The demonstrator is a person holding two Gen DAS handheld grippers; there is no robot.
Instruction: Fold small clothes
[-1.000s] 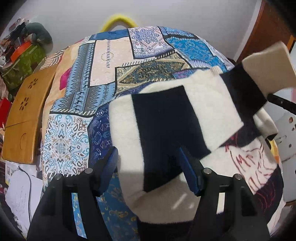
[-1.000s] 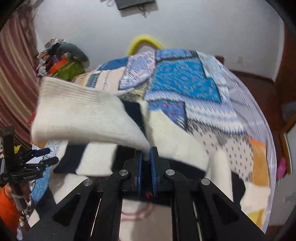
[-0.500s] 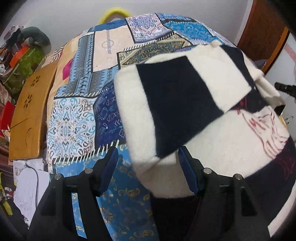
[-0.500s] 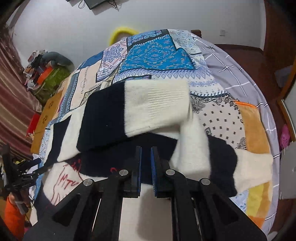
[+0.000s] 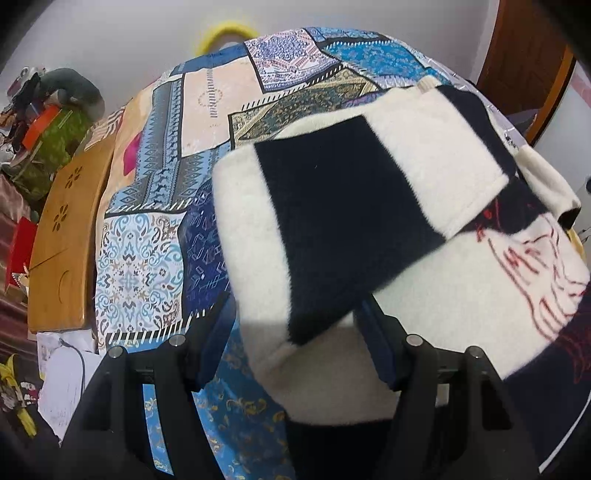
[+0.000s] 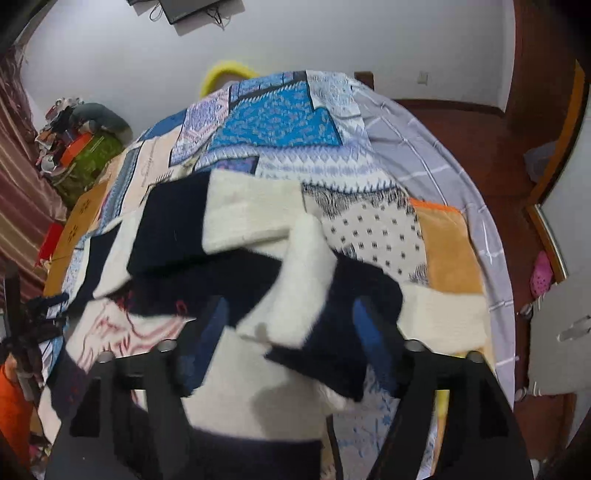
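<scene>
A fuzzy cream and navy striped sweater (image 5: pixel 347 206) with a red line drawing lies on the patchwork bedspread (image 5: pixel 155 206). One sleeve (image 6: pixel 251 210) is folded across its body. My left gripper (image 5: pixel 295 343) stands open over the sweater's near left edge, and its pads do not press the cloth. My right gripper (image 6: pixel 291 332) hovers over the sweater's right side. Its jaws are opening, and a loose cream and navy fold (image 6: pixel 295 291) lies between the fingers without being pinched. The left gripper (image 6: pixel 33 317) also shows, blurred, at the left edge of the right wrist view.
A wooden board (image 5: pixel 66 236) leans along the bed's left side, with a green bag and clutter (image 5: pixel 55 136) behind it and papers (image 5: pixel 62 384) on the floor. A yellow hoop (image 5: pixel 225 33) stands at the far end. Red-brown floor (image 6: pixel 480 147) and a pink slipper (image 6: pixel 541 273) lie to the right.
The right gripper carried the raised sleeve across the sweater, laid it down, drew back and opened its jaws. The left gripper stayed open over the near edge.
</scene>
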